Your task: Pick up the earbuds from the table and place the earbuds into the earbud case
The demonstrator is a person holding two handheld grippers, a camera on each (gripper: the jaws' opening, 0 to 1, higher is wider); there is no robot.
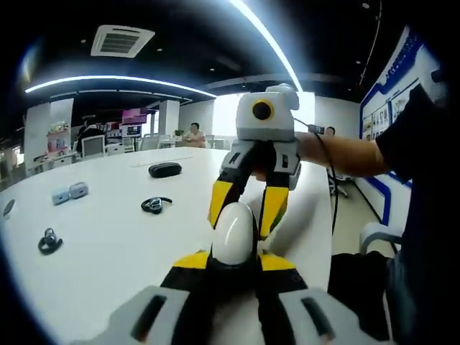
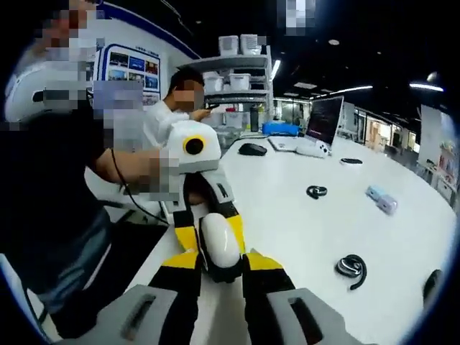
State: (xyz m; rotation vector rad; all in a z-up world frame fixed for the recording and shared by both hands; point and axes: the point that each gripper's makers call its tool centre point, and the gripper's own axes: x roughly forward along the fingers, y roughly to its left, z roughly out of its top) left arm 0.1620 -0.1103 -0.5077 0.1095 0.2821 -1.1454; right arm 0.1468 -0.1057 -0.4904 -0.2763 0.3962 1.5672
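Note:
A white, egg-shaped earbud case [image 1: 233, 231] is held just above the white table [image 1: 108, 266], and both grippers are on it. My left gripper [image 1: 233, 260] is shut on its near end. The right gripper [image 1: 246, 214] comes in from above, its yellow-tipped fingers closed on the far end. In the right gripper view the same case [image 2: 220, 246] sits between my right gripper's [image 2: 221, 264] jaws, with the left gripper [image 2: 207, 215] opposite. Two black ear-hook earbuds [image 1: 155, 205] [image 1: 49, 242] lie on the table to the left; they appear as earbuds [image 2: 316, 191] [image 2: 351, 268] at the right.
A black oval case [image 1: 164, 169] and two small pale blue items [image 1: 70, 192] lie farther back on the table. A laptop [image 2: 321, 126] and a black mouse [image 2: 252, 149] stand at the far end. The person's sleeve [image 1: 417, 144] and the table edge [image 1: 316, 237] are close on the right.

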